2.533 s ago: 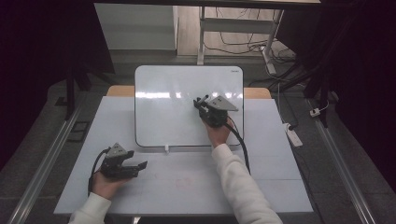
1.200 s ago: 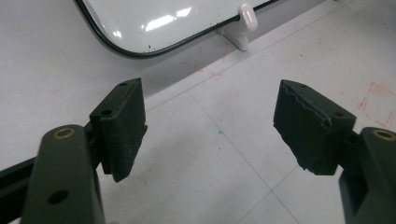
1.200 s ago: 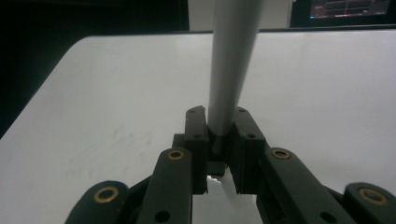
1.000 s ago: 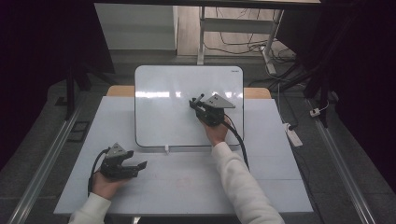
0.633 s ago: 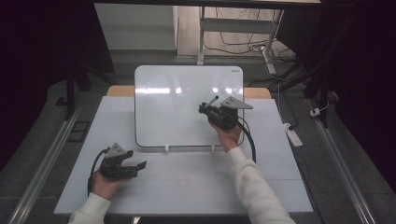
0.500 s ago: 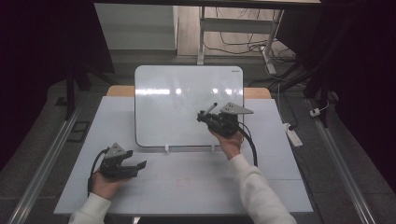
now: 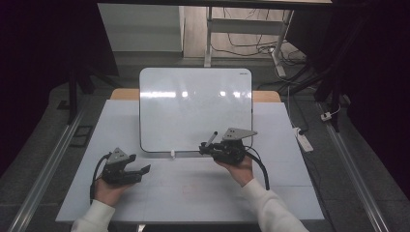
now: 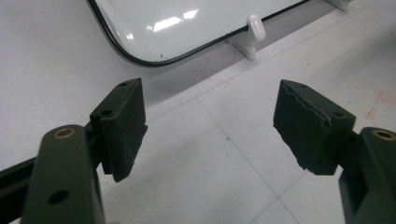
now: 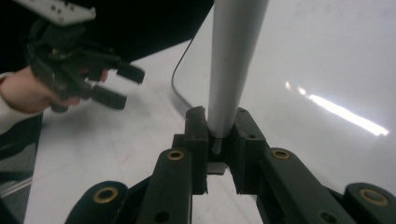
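With the right claw (image 7: 209, 146) pinching the marker (image 9: 232, 65) upright over the whiteboard's (image 7: 193, 104) near right edge, keep the grip firm and the tip steady, while the left claw (image 7: 143, 170), spread and empty, waits at the counter's (image 7: 290, 174) near left.

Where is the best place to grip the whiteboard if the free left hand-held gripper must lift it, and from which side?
Probably the near edge of the whiteboard, around its rounded lower-left corner. The board is a thin, wide panel, so only an edge fits between the jaws. The open left hand-held gripper lies just in front of that corner and could come in low from the person's side, beside the small white clip.
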Available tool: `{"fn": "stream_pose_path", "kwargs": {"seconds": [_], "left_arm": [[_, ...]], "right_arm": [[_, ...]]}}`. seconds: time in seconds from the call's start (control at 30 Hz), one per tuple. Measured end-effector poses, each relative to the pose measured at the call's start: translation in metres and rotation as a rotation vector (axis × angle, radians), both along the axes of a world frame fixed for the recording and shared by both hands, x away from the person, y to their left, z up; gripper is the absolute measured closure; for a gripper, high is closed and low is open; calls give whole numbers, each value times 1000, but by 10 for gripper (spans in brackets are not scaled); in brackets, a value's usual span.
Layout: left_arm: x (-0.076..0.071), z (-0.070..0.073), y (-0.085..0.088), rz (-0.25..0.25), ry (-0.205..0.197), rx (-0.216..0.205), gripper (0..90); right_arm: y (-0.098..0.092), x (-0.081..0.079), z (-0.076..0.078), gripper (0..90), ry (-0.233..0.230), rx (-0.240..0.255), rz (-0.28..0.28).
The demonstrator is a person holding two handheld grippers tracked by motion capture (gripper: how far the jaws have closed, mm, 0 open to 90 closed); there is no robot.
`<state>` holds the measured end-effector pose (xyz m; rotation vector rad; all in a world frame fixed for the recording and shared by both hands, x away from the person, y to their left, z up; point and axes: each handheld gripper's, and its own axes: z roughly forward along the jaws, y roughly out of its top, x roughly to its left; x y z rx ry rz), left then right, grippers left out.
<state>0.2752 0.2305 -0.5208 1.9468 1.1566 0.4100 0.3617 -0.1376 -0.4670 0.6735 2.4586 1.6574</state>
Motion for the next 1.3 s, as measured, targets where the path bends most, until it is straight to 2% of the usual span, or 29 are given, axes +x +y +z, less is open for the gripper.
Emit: {"fn": "stream_pose_path", "kwargs": {"seconds": [0.3,0.43,0.57,0.7,0.93,1.2,1.3], "left_arm": [[-3,1,2,4,-16,-4,260],[-3,2,1,3,-23,-2,260],[-6,9,-6,-14,-58,-12,267],[-8,21,-19,-59,-102,-41,274],[-8,46,-50,-144,-181,-54,289],[-1,63,-93,-269,-231,-51,325],[5,67,-107,-300,-241,-53,356]], "right_arm": [[5,-5,-12,786,40,-37,29],[8,-7,-14,786,41,-46,41],[11,-9,-16,786,52,-44,53],[15,-10,-18,786,61,-51,66],[20,-13,-20,786,73,-49,82],[22,-14,-21,786,90,-35,92],[23,-14,-22,786,94,-31,92]]}}
